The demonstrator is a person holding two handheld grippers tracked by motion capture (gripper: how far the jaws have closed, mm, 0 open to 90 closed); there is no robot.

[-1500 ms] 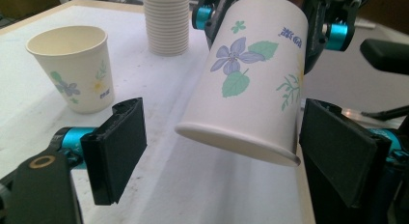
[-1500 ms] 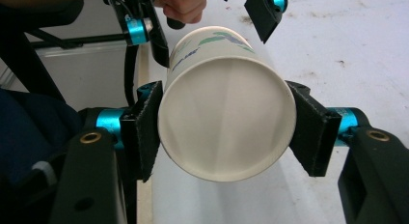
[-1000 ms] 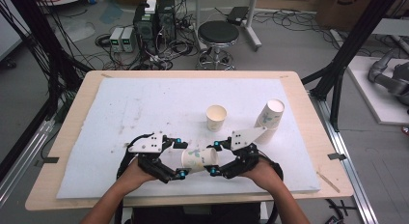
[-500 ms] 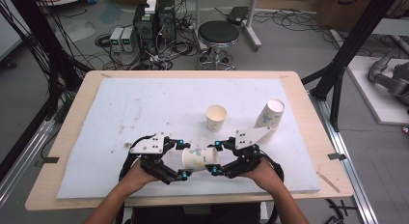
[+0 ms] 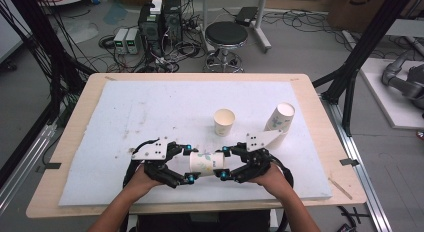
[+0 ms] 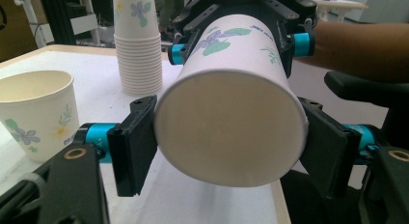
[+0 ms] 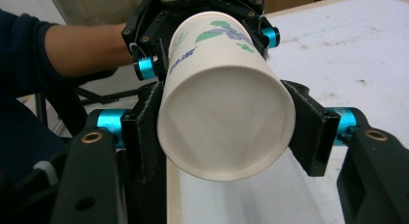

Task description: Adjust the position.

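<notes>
While a white foam sheet (image 5: 150, 117) covers most of the wooden desk (image 5: 70, 142), the work sits near the front edge of it, close to the person's two hands. A tall stack of paper cups (image 5: 276, 123) lies tilted on the sheet toward the right, its mouth pointing away from the person; in the left gripper view the same stack (image 6: 137, 40) rises behind a single cup. That single flowered paper cup (image 5: 224, 122) stands upright, mouth up, near the middle of the sheet and just left of the stack, well apart from both claws.

Between the hands, a printed paper cup (image 5: 206, 162) is held on its side above the sheet, its length running from one claw to the other. The left claw (image 5: 189, 163) has just been closing, and the left gripper view shows its two black pads touching the cup's sides (image 6: 231, 127) at the end that faces its camera, a flat white bottom. The right claw (image 5: 223, 163) grips the opposite end: in the right gripper view its jaws press against the cup (image 7: 224, 122) on both sides, narrowed to the cup's width. In each gripper view the other claw can be seen farther off, clamped around the far part of the same cup.
</notes>
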